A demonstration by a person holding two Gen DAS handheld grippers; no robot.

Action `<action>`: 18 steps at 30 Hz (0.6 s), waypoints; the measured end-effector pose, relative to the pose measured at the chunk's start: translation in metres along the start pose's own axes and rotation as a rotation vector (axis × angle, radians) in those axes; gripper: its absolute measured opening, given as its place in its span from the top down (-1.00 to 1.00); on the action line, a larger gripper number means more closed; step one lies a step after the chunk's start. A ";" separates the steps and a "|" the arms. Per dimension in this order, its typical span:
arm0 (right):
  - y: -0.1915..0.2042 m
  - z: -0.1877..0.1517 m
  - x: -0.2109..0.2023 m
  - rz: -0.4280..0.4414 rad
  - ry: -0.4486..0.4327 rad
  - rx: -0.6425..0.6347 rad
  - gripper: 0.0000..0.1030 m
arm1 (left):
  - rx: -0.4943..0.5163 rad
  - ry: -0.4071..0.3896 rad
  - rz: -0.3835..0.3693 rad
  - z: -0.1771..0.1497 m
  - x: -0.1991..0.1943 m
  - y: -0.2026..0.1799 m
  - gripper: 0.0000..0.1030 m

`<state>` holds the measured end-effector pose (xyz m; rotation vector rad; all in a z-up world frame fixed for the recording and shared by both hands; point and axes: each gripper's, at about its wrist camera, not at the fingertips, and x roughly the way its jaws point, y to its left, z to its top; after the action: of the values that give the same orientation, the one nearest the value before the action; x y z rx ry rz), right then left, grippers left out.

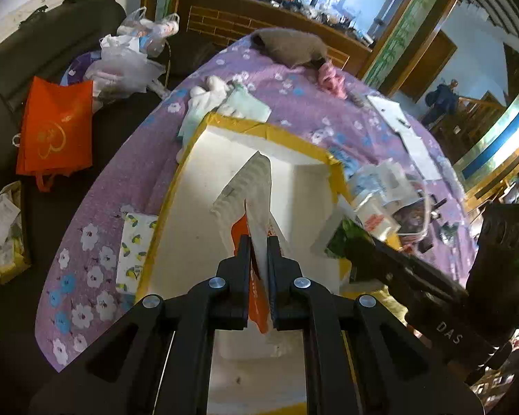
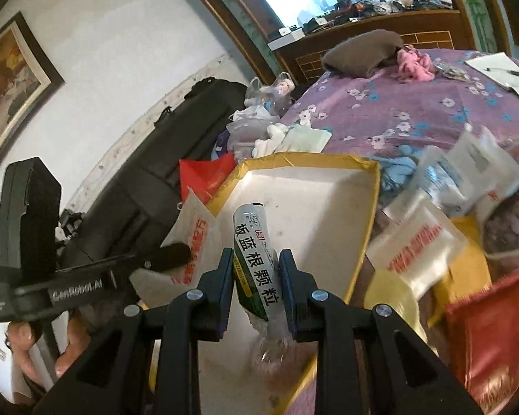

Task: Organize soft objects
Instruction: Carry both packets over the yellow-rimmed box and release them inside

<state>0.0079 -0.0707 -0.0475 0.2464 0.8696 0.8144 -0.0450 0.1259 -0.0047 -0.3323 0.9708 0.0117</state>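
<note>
A white foam box with yellow tape on its rim [image 1: 270, 131] sits on the purple flowered bed cover; it also shows in the right wrist view [image 2: 373, 193]. My left gripper [image 1: 258, 242] is shut on a white and orange plastic pouch [image 1: 249, 190] held over the box. My right gripper [image 2: 256, 259] is shut on a grey-green packet with black Chinese print [image 2: 256, 252], also over the box. The left gripper and the pouch [image 2: 193, 235] show at the left of the right wrist view.
Loose white and red pouches [image 2: 418, 245] and a red packet [image 2: 484, 328] lie right of the box. White cloths [image 1: 211, 97], a pink cloth [image 1: 332, 76] and a brown pillow [image 1: 290, 46] lie further up the bed. An orange bag [image 1: 57, 128] and plastic bags [image 1: 128, 65] sit on the dark sofa at left.
</note>
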 end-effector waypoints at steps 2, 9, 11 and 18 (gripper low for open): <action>0.000 0.002 0.011 -0.007 0.012 -0.003 0.52 | 0.012 0.017 0.017 0.002 0.006 0.004 0.85; -0.004 -0.001 0.030 -0.034 0.034 0.024 0.34 | -0.026 0.075 -0.001 0.004 0.016 0.018 0.84; -0.004 -0.003 0.027 -0.036 0.035 0.030 0.30 | -0.021 0.087 -0.014 0.003 0.016 0.019 0.84; -0.003 -0.005 -0.004 0.001 -0.045 0.024 -0.42 | -0.010 0.086 0.010 -0.004 0.014 0.012 0.64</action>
<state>0.0037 -0.0758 -0.0501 0.2849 0.8377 0.7967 -0.0423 0.1344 -0.0214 -0.3396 1.0583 0.0113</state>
